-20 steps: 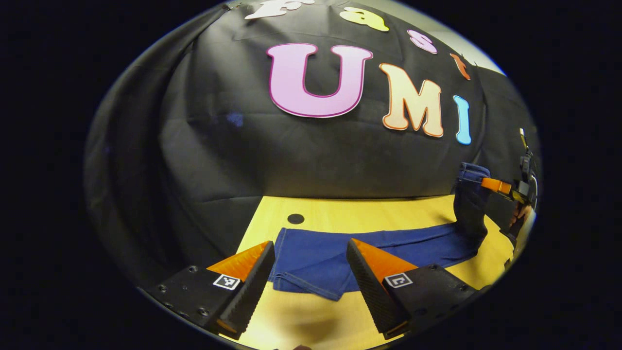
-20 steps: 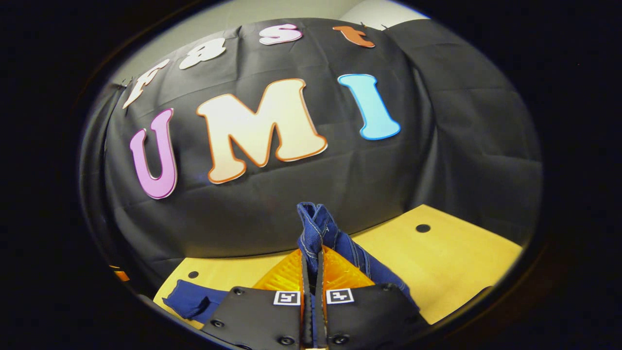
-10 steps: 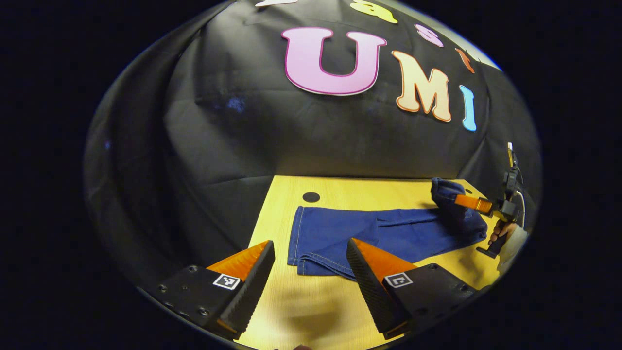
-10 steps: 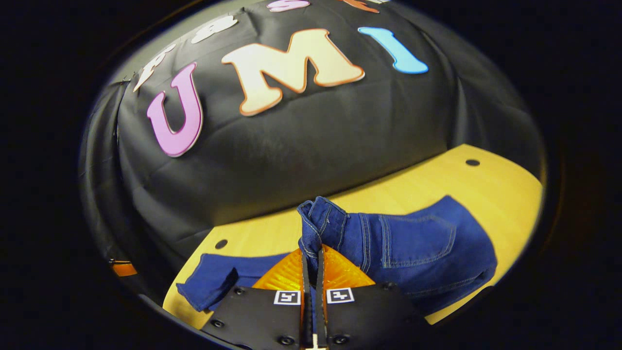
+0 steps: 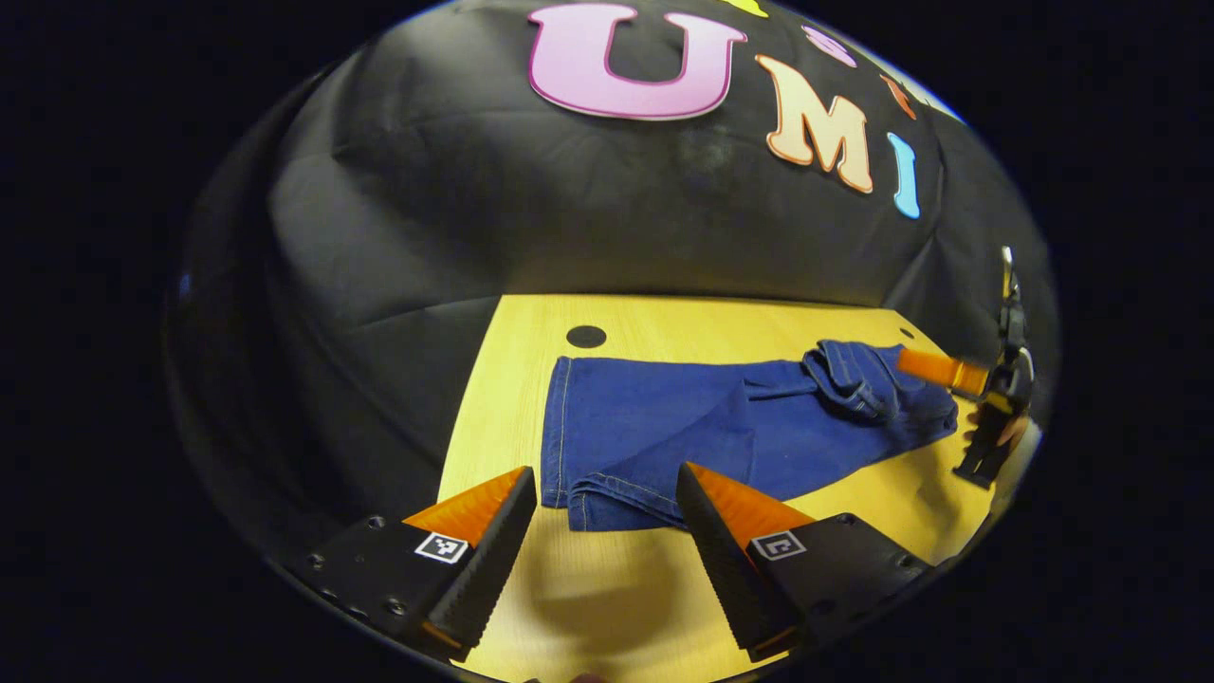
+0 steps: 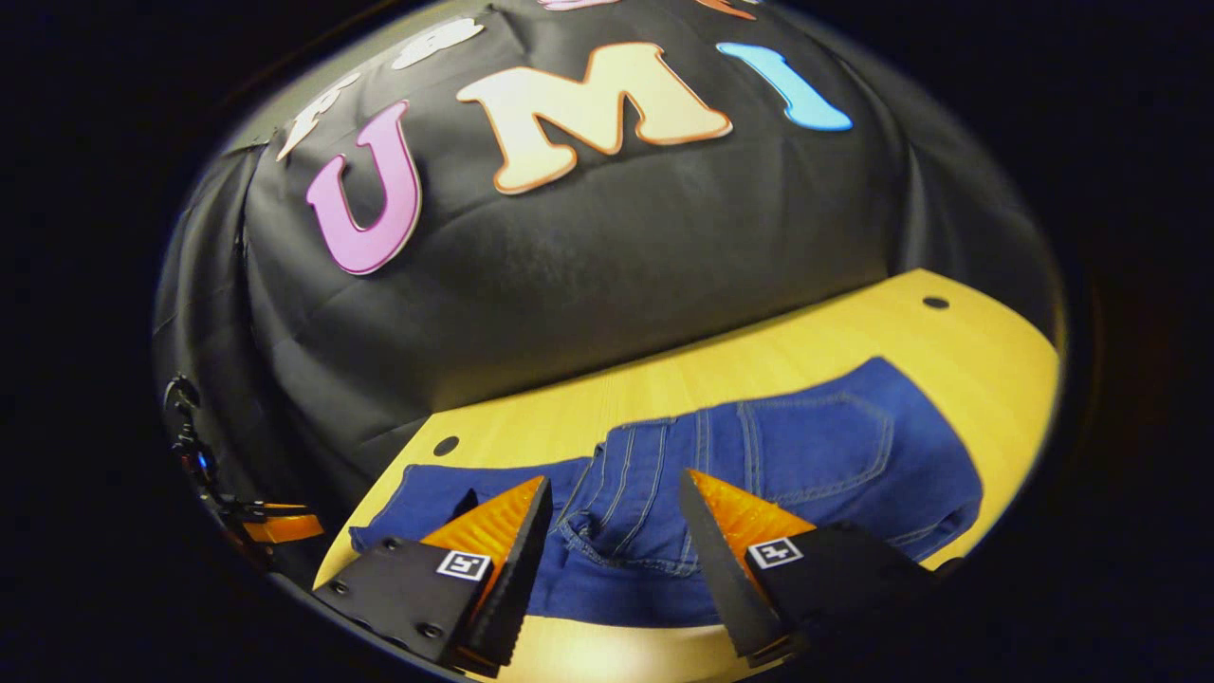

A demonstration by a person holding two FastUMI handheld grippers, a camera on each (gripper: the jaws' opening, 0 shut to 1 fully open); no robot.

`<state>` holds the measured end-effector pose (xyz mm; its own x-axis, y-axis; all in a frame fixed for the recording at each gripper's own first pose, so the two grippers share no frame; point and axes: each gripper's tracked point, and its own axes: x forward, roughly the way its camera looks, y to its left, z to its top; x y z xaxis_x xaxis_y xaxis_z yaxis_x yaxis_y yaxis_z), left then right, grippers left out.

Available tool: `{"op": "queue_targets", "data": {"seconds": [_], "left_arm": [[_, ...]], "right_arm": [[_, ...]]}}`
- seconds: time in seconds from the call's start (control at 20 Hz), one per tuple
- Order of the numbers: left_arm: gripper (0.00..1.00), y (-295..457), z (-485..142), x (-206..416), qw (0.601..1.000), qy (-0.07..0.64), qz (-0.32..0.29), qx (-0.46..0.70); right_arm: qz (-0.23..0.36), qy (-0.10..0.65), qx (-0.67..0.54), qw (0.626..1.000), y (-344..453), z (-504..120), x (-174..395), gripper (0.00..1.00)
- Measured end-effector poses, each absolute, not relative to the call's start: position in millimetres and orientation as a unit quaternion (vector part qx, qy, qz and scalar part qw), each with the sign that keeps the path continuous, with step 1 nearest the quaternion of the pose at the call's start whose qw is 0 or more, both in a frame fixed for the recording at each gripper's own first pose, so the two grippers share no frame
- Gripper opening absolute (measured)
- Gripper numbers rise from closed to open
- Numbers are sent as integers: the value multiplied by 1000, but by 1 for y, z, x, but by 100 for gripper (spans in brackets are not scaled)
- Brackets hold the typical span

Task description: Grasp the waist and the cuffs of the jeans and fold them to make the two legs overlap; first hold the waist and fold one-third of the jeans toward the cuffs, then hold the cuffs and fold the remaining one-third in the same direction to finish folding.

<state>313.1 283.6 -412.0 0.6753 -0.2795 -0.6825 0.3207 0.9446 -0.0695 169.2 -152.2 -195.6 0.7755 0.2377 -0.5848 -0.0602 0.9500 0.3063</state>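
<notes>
You are holding the left gripper [image 5: 607,531] with its fingers spread wide apart, gripping nothing, hovering just near of the cuff end of the jeans [image 5: 721,436]. In the left gripper view the jeans are lying flat along the yellow table [image 5: 607,607], running from the cuffs [image 5: 593,503] at the left to the waist [image 5: 858,379] at the right. One leg is lying partly over the other, its hem edge sitting between your two fingers. The waist is lying bunched on top of the seat of the jeans, with belt loops and stitching showing.

Your right gripper [image 6: 612,560] is also standing open, its fingers apart on either side of the rumpled waist [image 6: 616,512], not pressing on it. In the right gripper view the back pocket [image 6: 816,455] is facing up at the right, and the legs are trailing off to the left behind the left finger. The same gripper is showing far right in the left gripper view, just beside the waistband, with your hand [image 5: 996,432] on its handle. A round dark hole [image 5: 586,336] is sitting in the table just beyond the cuffs, near the black cloth wall [image 5: 531,209].
</notes>
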Motion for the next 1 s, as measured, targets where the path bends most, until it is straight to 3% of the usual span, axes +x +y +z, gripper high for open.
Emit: {"op": "queue_targets", "data": {"seconds": [0.05,0.1,0.2,0.25,0.6,0.8,1.0], "left_arm": [[92,284,-421,320,910,375,-171,38],[92,286,-435,326,905,383,-178,51],[92,282,-458,330,890,406,-194,71],[94,280,-468,333,884,416,-200,78],[100,290,-486,335,887,424,-168,69],[96,278,-487,332,888,418,-185,43],[31,253,-488,327,880,427,-204,19]], "right_arm": [[77,323,131,934,-157,-190,171,83],[72,321,126,936,-165,-183,172,74],[65,315,126,939,-175,-173,173,74],[59,315,126,939,-179,-170,174,83],[50,339,113,933,-190,-187,161,83],[52,357,112,926,-185,-201,152,83],[60,354,115,926,-185,-198,149,83]]}}
